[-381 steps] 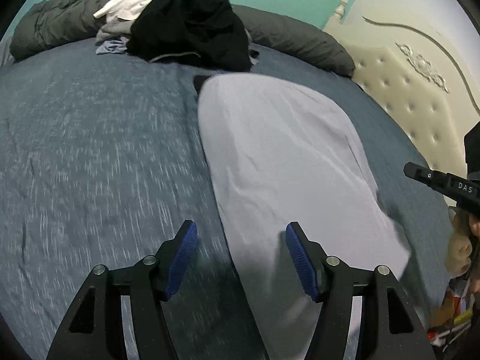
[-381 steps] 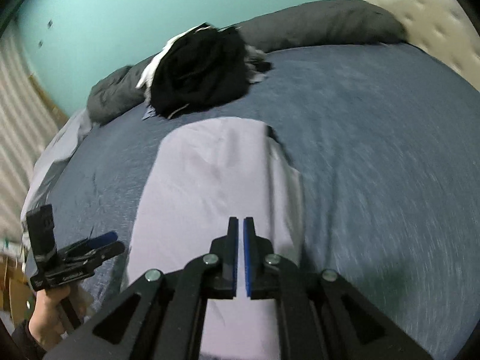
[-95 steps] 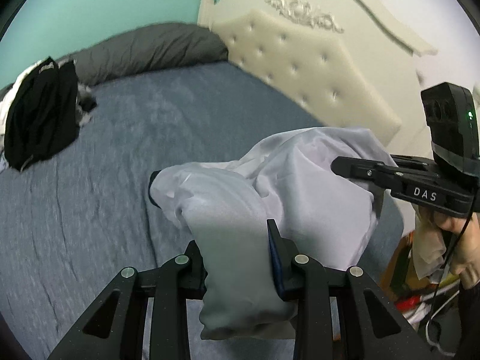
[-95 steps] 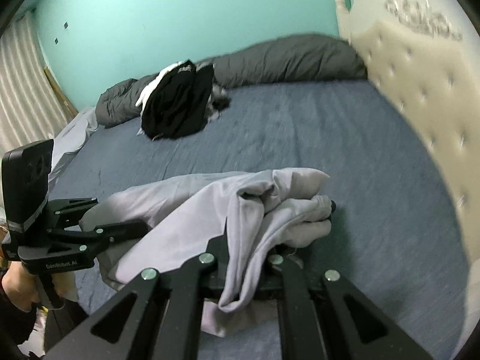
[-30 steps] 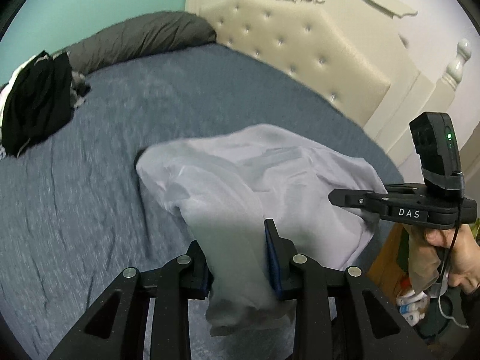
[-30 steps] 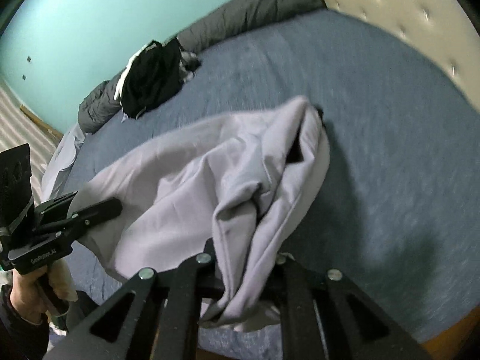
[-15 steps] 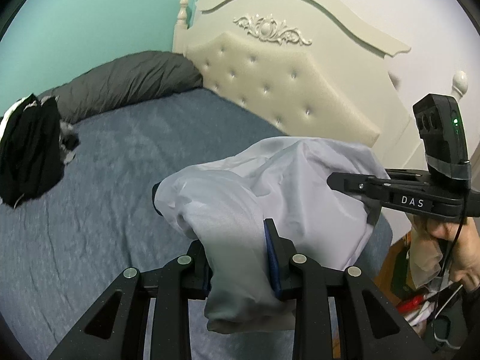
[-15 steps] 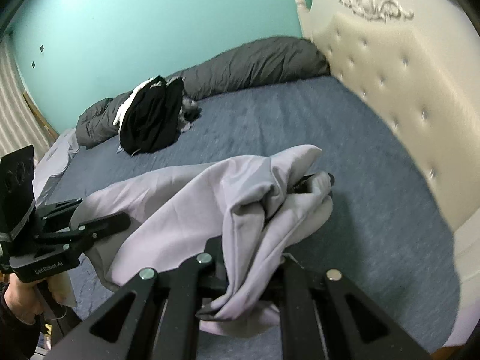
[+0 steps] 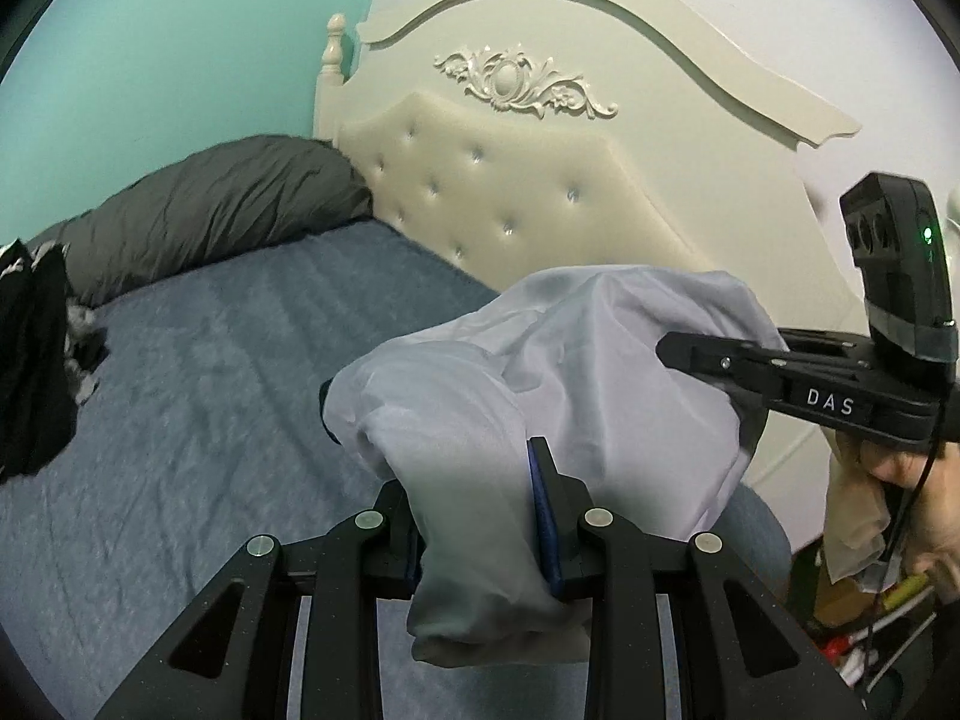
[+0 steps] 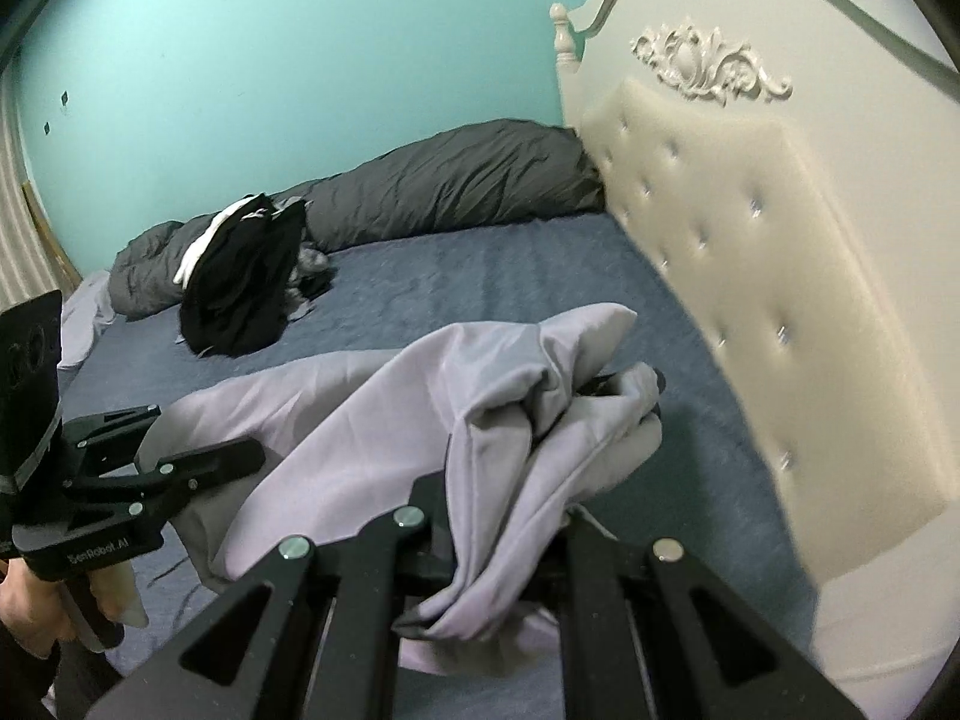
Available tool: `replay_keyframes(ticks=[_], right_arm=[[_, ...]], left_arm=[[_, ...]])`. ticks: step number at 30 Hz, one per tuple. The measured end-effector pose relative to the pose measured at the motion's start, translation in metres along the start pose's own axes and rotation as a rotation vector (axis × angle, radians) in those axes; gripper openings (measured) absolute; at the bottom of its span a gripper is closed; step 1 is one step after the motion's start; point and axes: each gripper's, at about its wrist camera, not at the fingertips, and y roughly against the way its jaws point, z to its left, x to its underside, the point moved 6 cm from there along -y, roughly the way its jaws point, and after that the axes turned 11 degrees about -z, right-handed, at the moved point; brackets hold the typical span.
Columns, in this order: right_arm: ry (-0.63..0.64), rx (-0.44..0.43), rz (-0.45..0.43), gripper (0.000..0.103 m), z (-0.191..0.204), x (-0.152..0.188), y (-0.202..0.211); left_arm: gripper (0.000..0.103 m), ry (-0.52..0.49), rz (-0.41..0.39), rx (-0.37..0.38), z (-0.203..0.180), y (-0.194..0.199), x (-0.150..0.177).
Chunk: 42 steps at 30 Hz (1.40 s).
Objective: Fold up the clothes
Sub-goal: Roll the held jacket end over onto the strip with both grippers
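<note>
Lilac garment (image 9: 576, 372) lifted higher off bed (image 9: 198, 396), both hand-held grippers clamping it, right one (image 9: 672, 354) labelled "DAS"

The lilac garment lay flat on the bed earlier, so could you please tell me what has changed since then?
Both tools closed on the lilac garment and raised it off the bed, bunched, toward the headboard: left tool, right tool. The black clothes pile and grey duvet stayed put.

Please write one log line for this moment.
left gripper: shut on garment | right gripper: shut on garment | garment: lifted over bed
</note>
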Motion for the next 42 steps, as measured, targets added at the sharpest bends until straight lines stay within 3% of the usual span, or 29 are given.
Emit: replay_keyframes(ticks=[12, 15, 21, 27, 34, 42], right_arm=[[0.113, 0.092, -0.096, 0.007, -0.074, -0.040, -0.025], [0.110, 0.090, -0.098, 0.007, -0.089, -0.024, -0.034], [0.059, 0.096, 0.010, 0.007, -0.117, 0.056, -0.067], [-0.007, 0.097, 0.052, 0.007, -0.139, 0.113, -0.069], [-0.095, 0.106, 0.096, 0.008, -0.164, 0.144, -0.062], [-0.144, 0.082, 0.120, 0.008, -0.170, 0.151, -0.059]], left_arm=[[0.031, -0.028, -0.097, -0.019, -0.037, -0.077, -0.016], [0.031, -0.040, -0.089, -0.032, -0.044, -0.093, 0.005], [0.031, -0.014, -0.005, -0.042, -0.051, -0.128, 0.085], [0.032, -0.004, 0.045, -0.050, -0.066, -0.139, 0.135], [0.034, 0.091, 0.129, -0.030, -0.064, -0.142, 0.167], [0.034, 0.166, 0.137, -0.020, -0.063, -0.136, 0.173]])
